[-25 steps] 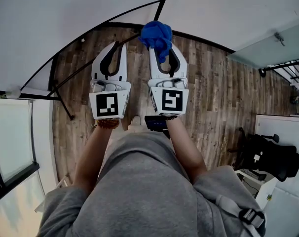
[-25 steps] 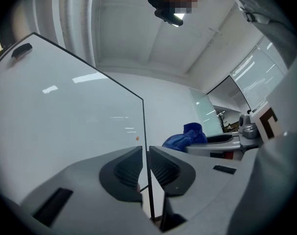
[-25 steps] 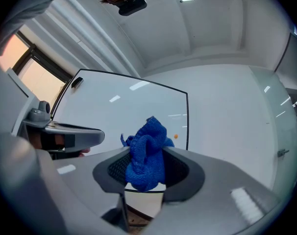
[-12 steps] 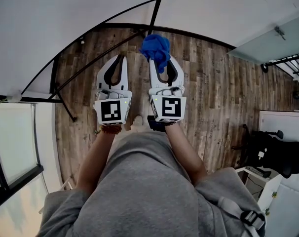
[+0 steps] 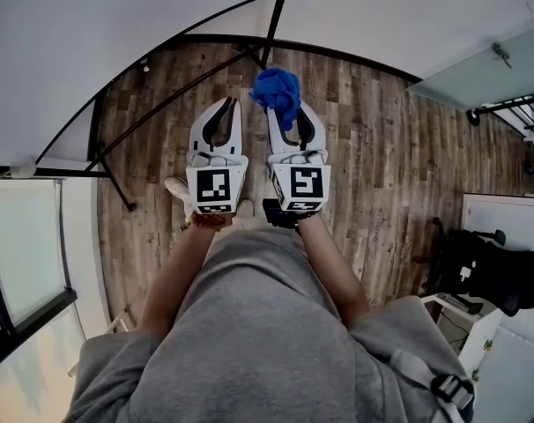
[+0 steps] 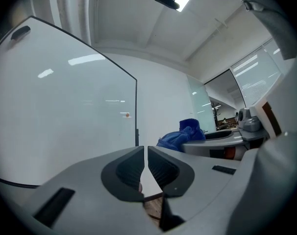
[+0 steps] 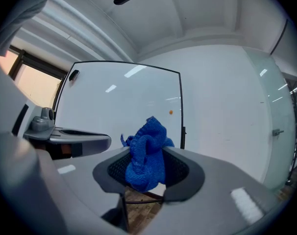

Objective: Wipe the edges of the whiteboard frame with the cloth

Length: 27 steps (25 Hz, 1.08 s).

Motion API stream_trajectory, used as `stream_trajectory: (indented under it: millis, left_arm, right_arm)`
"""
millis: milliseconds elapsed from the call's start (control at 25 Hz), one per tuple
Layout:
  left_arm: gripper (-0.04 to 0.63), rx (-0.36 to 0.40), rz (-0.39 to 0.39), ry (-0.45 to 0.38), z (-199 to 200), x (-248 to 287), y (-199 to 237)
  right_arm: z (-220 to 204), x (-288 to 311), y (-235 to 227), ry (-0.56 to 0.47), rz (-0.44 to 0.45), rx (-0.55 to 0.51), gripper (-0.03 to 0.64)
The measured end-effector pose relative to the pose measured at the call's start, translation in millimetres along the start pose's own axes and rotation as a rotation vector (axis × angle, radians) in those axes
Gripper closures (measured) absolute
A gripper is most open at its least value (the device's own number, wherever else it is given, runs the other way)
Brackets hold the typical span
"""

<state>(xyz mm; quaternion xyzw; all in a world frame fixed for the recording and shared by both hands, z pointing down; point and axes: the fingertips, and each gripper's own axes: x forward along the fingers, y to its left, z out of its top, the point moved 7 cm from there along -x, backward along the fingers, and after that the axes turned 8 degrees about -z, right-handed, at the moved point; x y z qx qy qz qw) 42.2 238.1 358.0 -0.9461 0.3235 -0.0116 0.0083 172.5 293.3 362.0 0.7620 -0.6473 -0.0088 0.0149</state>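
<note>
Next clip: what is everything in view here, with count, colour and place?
whiteboard: one, white with black frame, ahead of both grippers
dot: one, orange, on the whiteboard near its right edge
cloth: one, blue, bunched between the right gripper's jaws
floor: brown wood planks, underfoot
chair: one, black, far right
shoe: one, white, beside the left gripper
left gripper: white, jaws together, empty
right gripper: white, shut on the cloth

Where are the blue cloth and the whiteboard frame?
blue cloth (image 7: 146,153), right gripper view, on its bunched middle.
whiteboard frame (image 7: 181,106), right gripper view, on its dark right edge.
</note>
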Motion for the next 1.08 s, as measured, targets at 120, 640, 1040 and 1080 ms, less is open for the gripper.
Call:
stream_trajectory:
  millis: [120, 640, 1040, 1080]
  left_arm:
    - [0.565, -0.002, -0.011, 0.011, -5.5, 2.9, -2.8]
    - [0.566, -0.01, -0.036, 0.009, -11.0, -1.1, -5.5]
    - [0.566, -0.01, -0.048, 0.019, -16.3, -10.7, -9.3]
    - [0.566, -0.01, -0.049, 0.021, -17.2, -11.6, -9.8]
  right_arm:
    - [-1.5, -2.2, -0.1, 0.003, -0.001, -0.006, 0.459]
    - [-12.1, -8.8, -5.8, 0.024, -0.013, -0.002, 0.459]
    - [-29.0, -18.1, -8.9, 0.079, 0.002, 0.005, 0.459]
    - [-29.5, -18.5, -9.1, 0.08, 0.003, 0.007, 0.459]
